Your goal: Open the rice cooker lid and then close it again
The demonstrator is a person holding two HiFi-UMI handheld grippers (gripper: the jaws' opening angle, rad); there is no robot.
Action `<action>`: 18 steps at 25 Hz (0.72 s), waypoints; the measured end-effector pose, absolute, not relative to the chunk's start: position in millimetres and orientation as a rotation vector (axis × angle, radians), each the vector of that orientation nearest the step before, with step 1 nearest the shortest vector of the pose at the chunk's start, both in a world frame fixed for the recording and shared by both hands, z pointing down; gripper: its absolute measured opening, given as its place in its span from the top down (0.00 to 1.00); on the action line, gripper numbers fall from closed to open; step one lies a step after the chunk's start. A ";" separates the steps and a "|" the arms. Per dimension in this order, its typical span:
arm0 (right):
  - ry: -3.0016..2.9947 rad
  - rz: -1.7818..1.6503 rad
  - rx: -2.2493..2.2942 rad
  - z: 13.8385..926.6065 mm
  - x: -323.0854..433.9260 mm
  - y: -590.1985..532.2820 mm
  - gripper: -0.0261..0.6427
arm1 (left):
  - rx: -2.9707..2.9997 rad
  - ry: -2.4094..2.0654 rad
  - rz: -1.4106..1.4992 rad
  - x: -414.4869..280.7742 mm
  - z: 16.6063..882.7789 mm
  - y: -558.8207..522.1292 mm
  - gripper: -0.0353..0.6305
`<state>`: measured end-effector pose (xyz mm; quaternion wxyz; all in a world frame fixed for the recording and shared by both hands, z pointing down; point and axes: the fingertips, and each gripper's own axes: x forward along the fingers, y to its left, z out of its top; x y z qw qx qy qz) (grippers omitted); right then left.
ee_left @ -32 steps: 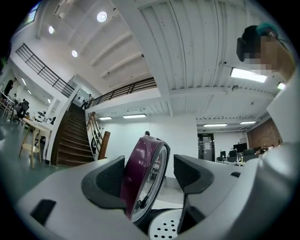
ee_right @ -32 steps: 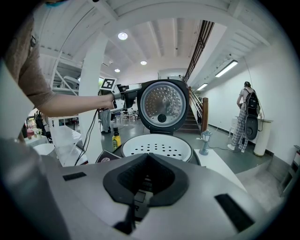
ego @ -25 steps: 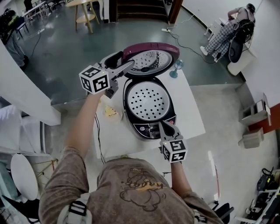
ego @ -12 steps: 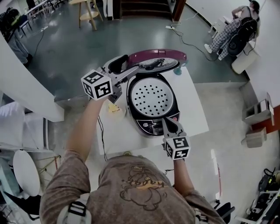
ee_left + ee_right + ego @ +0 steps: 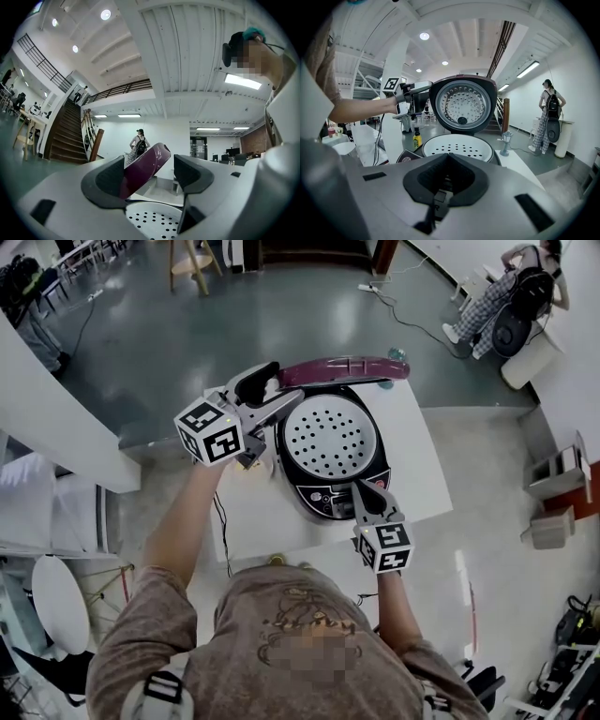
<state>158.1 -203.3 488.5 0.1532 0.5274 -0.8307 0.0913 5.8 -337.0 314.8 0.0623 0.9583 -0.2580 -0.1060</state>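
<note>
While the rice cooker (image 5: 323, 498) is sitting on the white tabletop (image 5: 417, 474) with its maroon lid (image 5: 342, 368) standing upright on the back hinge, the left hand-held gripper (image 5: 278, 401) is hovering at the lid's left edge, seemingly placed there to steady or swing it. Its jaws are gaping wide, with the lid's rim showing between them, nearer the left jaw; whether anything is touching there, I cannot tell. The right hand-held gripper (image 5: 367, 495) is sitting at the cooker's front, by the control panel, probably bracing the body against sliding. Its jaws are pressing together, gripping nothing. The perforated white tray (image 5: 330, 435) is lying exposed in the pot.
</note>
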 end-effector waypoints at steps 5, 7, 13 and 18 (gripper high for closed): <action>-2.382 0.259 1.513 488.7 159.0 -203.5 0.95 | 2.895 -0.766 -0.318 9.2 322.0 -324.6 0.45; -2.381 0.258 1.513 488.8 159.0 -203.1 0.95 | 2.886 -0.759 -0.328 9.8 325.5 -318.9 0.45; -2.382 0.252 1.515 489.4 159.2 -203.2 0.95 | 2.863 -0.736 -0.335 12.6 337.1 -303.2 0.45; -2.382 0.248 1.512 487.8 158.8 -203.0 0.95 | 2.846 -0.720 -0.335 14.1 344.9 -292.3 0.45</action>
